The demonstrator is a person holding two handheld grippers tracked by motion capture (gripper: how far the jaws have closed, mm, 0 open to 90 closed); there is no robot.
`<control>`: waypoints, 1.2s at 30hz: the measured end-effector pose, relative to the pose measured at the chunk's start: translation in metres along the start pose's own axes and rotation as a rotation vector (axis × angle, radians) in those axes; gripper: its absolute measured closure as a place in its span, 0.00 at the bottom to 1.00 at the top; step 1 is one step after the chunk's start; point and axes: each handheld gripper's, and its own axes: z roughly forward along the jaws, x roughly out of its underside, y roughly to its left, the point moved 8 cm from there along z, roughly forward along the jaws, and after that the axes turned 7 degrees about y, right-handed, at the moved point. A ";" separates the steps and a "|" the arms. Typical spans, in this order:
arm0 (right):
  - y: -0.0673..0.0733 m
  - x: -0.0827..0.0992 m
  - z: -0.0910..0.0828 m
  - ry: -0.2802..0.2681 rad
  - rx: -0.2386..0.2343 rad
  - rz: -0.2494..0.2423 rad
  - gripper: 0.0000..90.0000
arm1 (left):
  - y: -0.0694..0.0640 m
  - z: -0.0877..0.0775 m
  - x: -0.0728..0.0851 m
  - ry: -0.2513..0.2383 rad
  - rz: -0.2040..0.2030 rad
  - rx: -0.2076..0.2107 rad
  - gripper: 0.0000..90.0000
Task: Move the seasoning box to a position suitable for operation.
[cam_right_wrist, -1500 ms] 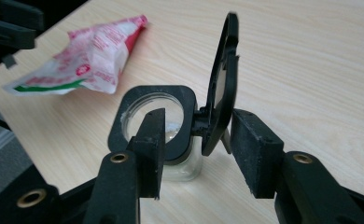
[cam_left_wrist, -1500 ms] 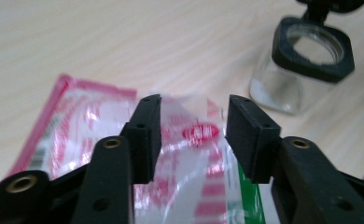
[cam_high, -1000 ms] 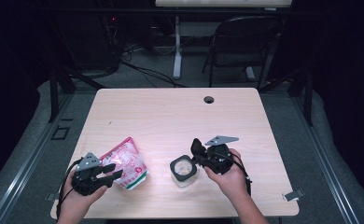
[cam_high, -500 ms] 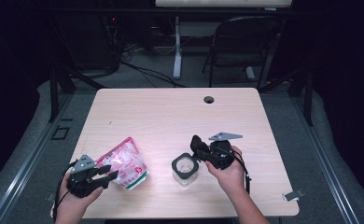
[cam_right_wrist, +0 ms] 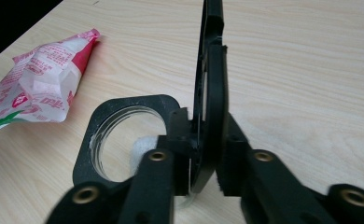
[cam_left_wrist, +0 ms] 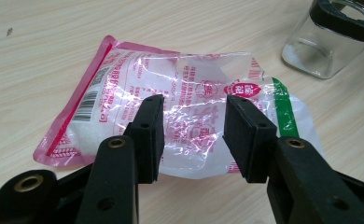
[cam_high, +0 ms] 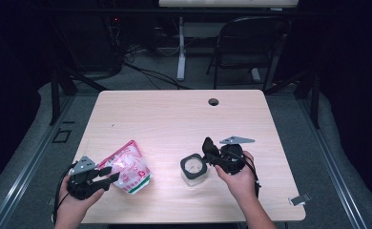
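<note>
A pink-and-clear bag (cam_high: 127,167) of white grains lies flat on the table (cam_high: 174,119) at the front left. My left gripper (cam_high: 108,174) hovers at its near edge, open, and the bag (cam_left_wrist: 189,98) shows through the gap between the pads. A glass jar (cam_high: 193,167) with a black square rim (cam_right_wrist: 91,140) stands at the front centre. Its black lid (cam_right_wrist: 213,84) stands on edge beside the rim, and my right gripper (cam_right_wrist: 203,149) is shut on it. Those jaws have just been opening a little, with the lid still between them.
A round cable hole (cam_high: 213,101) sits near the table's far edge. A dark chair (cam_high: 246,47) and a desk leg stand beyond the table. The front table edge lies just under both hands.
The right gripper and the lid have shifted slightly up and to the right beside the jar. The bag and the left gripper stay where they were.
</note>
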 end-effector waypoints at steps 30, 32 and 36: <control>-0.004 -0.008 -0.042 -0.021 -0.028 -0.027 0.55 | -0.013 0.010 0.038 0.110 0.180 -0.011 0.47; -0.005 -0.008 -0.042 -0.018 -0.022 -0.026 0.54 | -0.013 0.013 0.039 0.116 0.195 -0.027 0.43; -0.006 -0.007 -0.042 -0.016 -0.018 -0.030 0.52 | -0.014 0.018 0.041 0.132 0.221 -0.053 0.42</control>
